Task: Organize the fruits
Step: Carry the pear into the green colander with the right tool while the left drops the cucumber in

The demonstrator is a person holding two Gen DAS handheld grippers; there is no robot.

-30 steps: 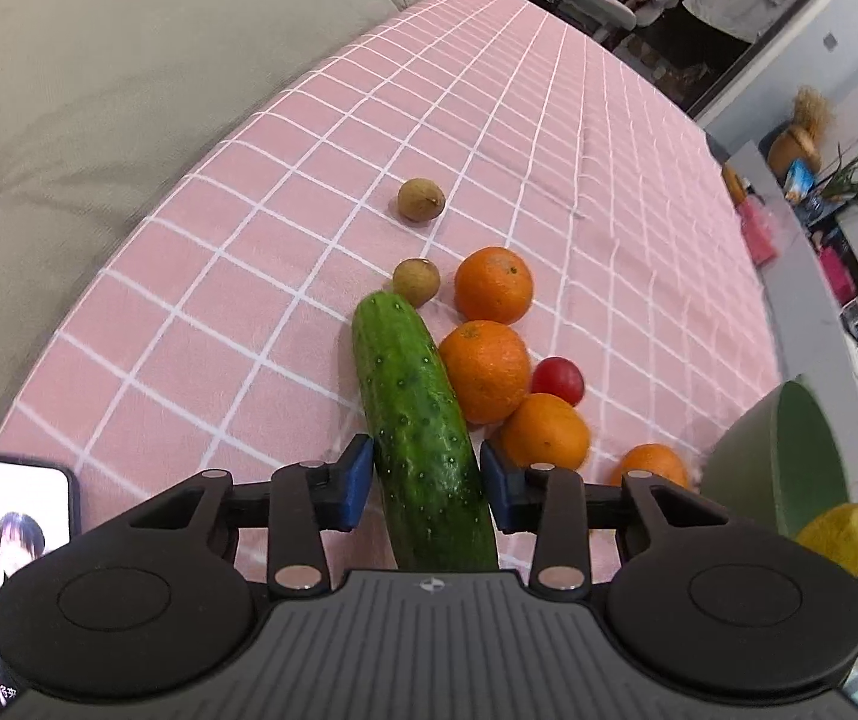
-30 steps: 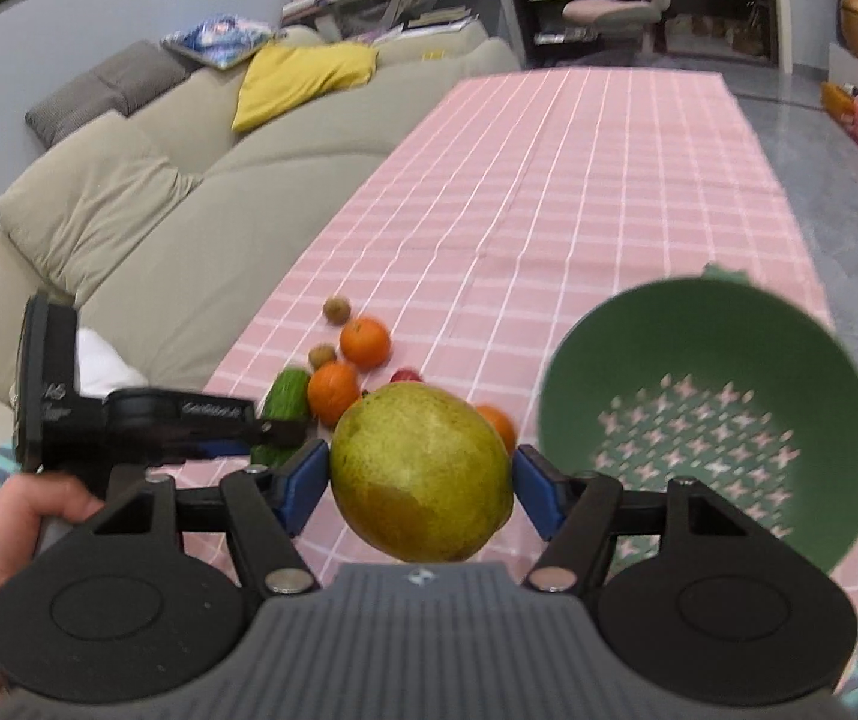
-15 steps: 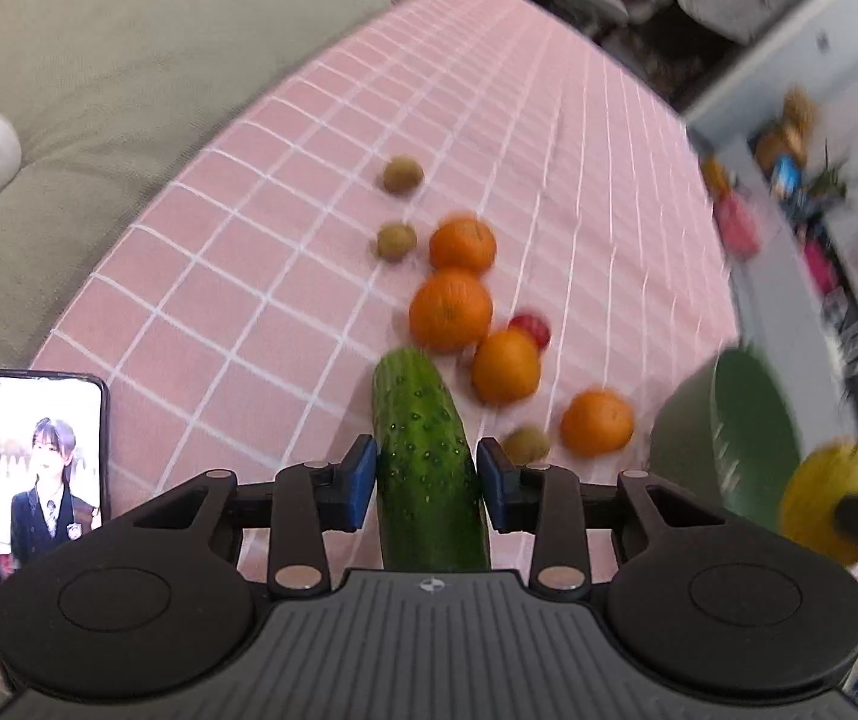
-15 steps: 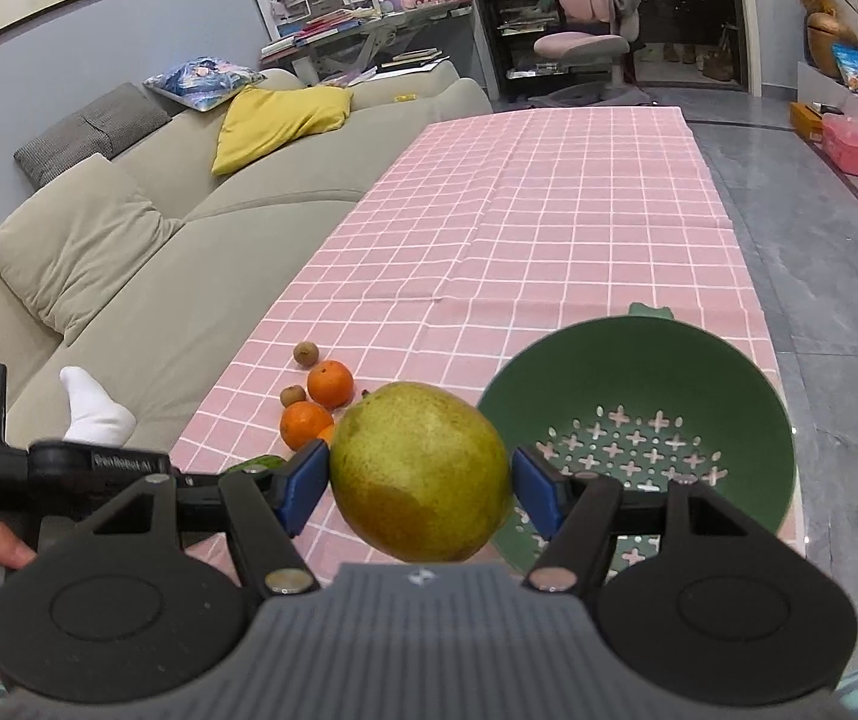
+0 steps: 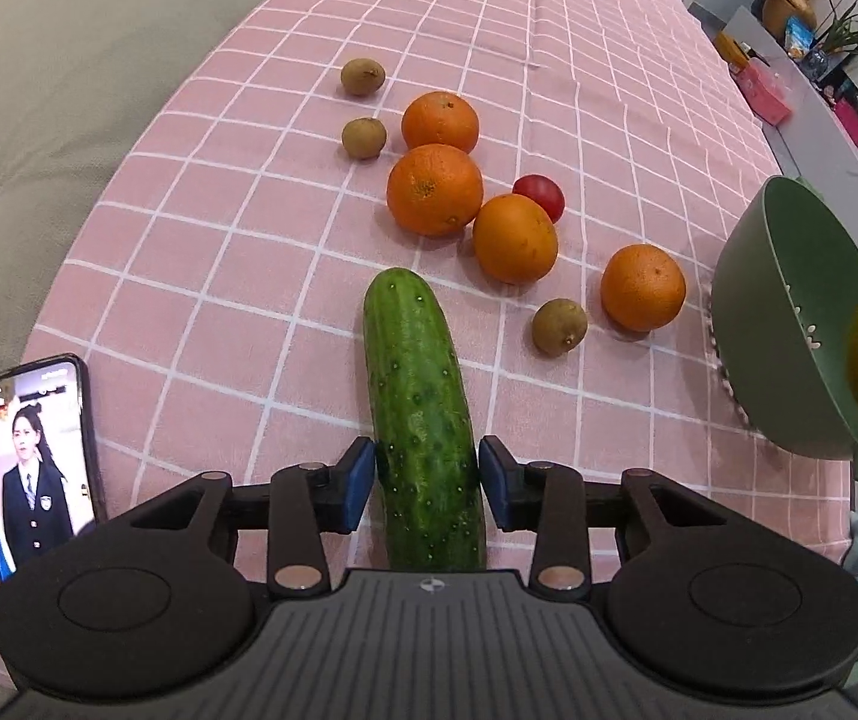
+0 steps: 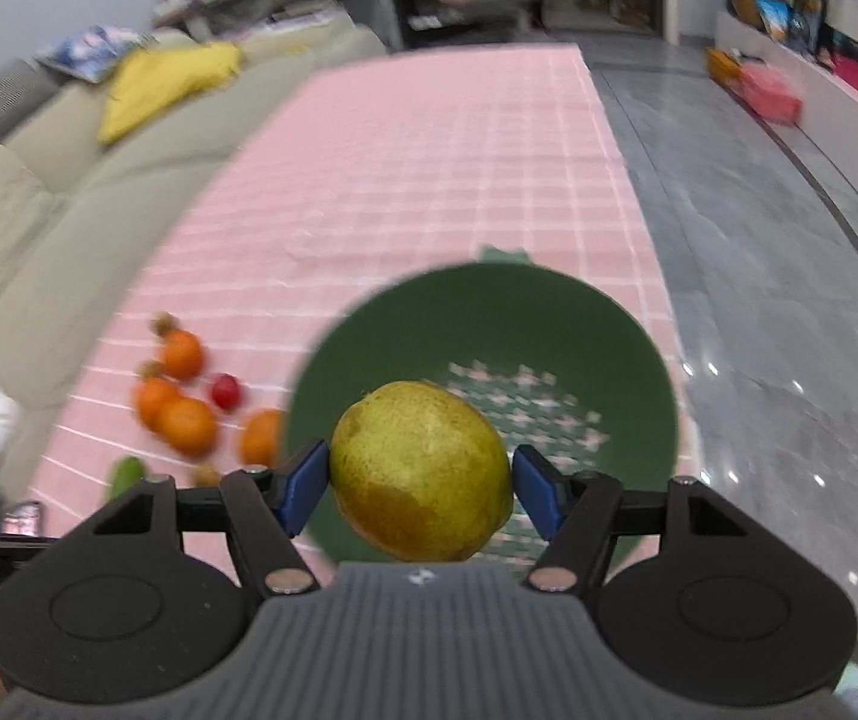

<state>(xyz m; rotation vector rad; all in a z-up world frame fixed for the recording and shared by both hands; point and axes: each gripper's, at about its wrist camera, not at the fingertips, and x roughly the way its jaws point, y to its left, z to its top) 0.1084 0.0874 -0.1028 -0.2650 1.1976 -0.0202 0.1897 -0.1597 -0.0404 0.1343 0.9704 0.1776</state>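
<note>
1. Cucumber [image 5: 423, 414] fills the middle of the left wrist view, clamped between the blue pads of the left gripper [image 5: 427, 483] near its back end, its tip pointing far across the pink checked cloth [image 5: 189, 312]. It looks firm and a little waxy, and since it is long and held off-centre, I would expect it to droop or twist. Four oranges [image 5: 435, 189], a red tomato [image 5: 540, 197] and small brown fruits [image 5: 559, 326] lie just beyond its tip; a phone [image 5: 36, 462] rests near left, and the green colander [image 5: 801, 324] stands at right.

2. Right wrist view, blurred: the right gripper [image 6: 421, 483] is clamped across the widest part of a yellow-green pear [image 6: 421, 471], which hangs over the colander's near side. The pear looks heavy, smooth and easily bruised, so it wants a gentle lowering. Nothing blocks the bowl; the oranges sit well left.
</note>
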